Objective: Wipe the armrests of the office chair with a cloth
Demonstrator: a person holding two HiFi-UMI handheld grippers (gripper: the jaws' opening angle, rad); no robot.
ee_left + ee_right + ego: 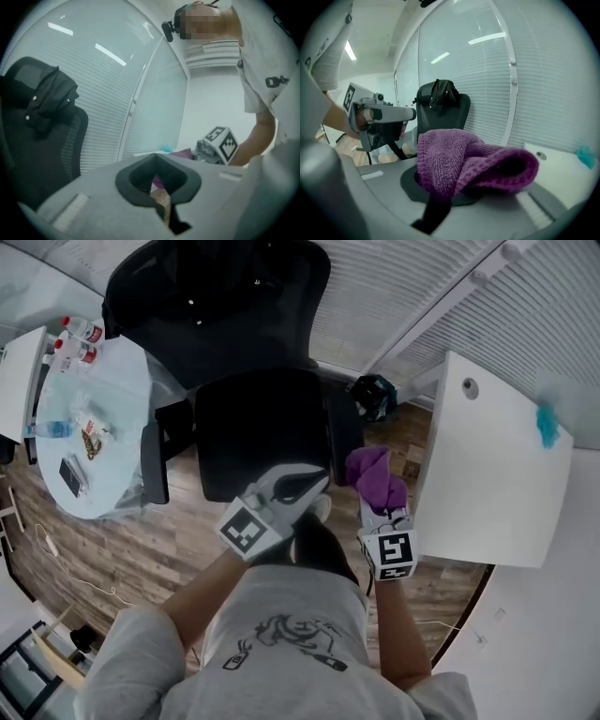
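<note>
A black office chair point(262, 432) with a dark jacket point(211, 287) over its backrest stands in front of me. Its right armrest point(344, 432) and left armrest point(153, 465) flank the seat. My right gripper point(377, 498) is shut on a purple cloth point(375, 474), bunched just right of the right armrest's front end; I cannot tell whether it touches. In the right gripper view the cloth point(464, 161) drapes over the jaws. My left gripper point(314, 486) hangs over the seat's front edge, shut and holding nothing point(159, 187).
A white desk point(487, 465) with a teal object point(547, 425) stands close on the right. A round glass table point(103, 427) with bottles point(80, 338) stands on the left. A dark bag point(375, 395) lies on the floor behind the right armrest. Blinds line the far wall.
</note>
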